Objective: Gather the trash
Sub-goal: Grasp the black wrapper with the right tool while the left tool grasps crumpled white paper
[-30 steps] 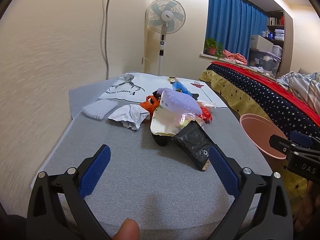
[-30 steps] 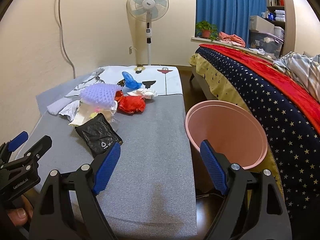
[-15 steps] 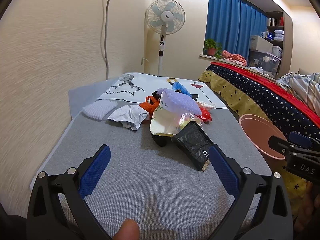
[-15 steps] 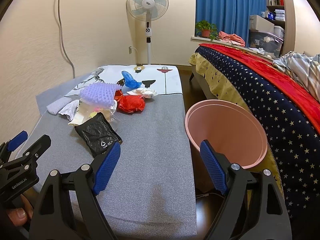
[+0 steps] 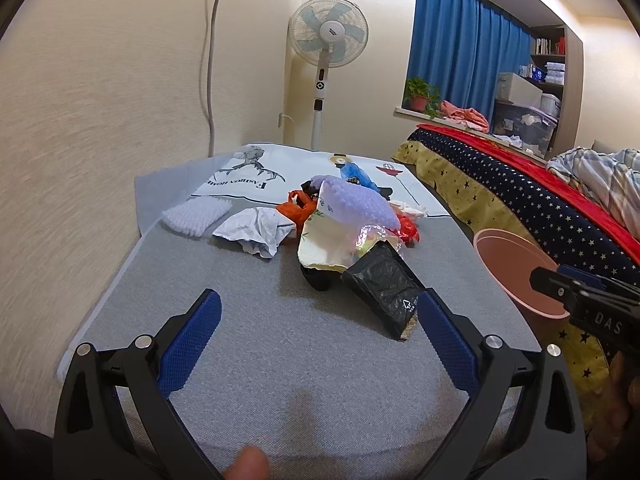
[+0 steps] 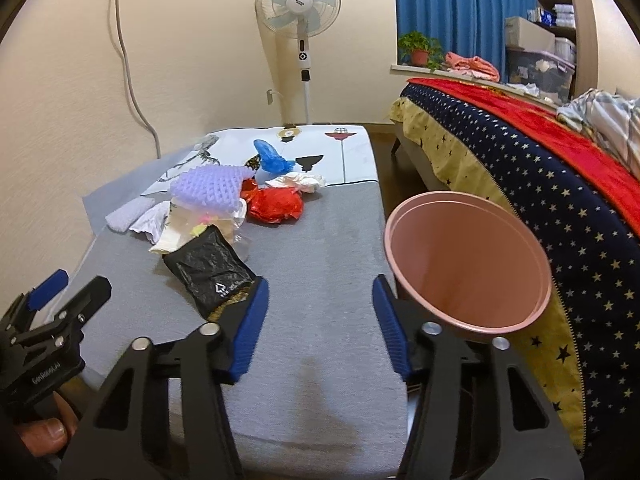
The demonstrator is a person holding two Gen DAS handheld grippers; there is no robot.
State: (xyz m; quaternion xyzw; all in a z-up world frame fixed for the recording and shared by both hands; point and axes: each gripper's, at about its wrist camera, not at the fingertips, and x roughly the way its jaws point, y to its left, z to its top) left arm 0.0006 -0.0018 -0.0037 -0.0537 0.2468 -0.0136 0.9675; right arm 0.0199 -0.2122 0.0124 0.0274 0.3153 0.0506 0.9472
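Note:
A pile of trash lies on the grey mat (image 5: 280, 344): a black plastic pouch (image 5: 384, 288) nearest, a cream wrapper (image 5: 324, 240), purple foam (image 5: 356, 202), white crumpled paper (image 5: 256, 230), an orange bag (image 5: 294, 210), a red bag (image 6: 276, 204) and a blue bag (image 6: 272, 158). A pink bin (image 6: 468, 264) stands at the mat's right edge. My left gripper (image 5: 316, 328) is open and empty, just short of the black pouch (image 6: 212, 268). My right gripper (image 6: 320, 320) is open and empty between pouch and bin.
A bed with a starry blanket (image 6: 540, 184) runs along the right. A standing fan (image 5: 328, 40) is by the far wall. A white foam piece (image 5: 196, 216) lies at the mat's left. A printed white sheet (image 5: 280, 172) covers the far end.
The right gripper has moved slightly forward and its jaws look somewhat narrower. The left gripper has barely moved. The trash has not moved.

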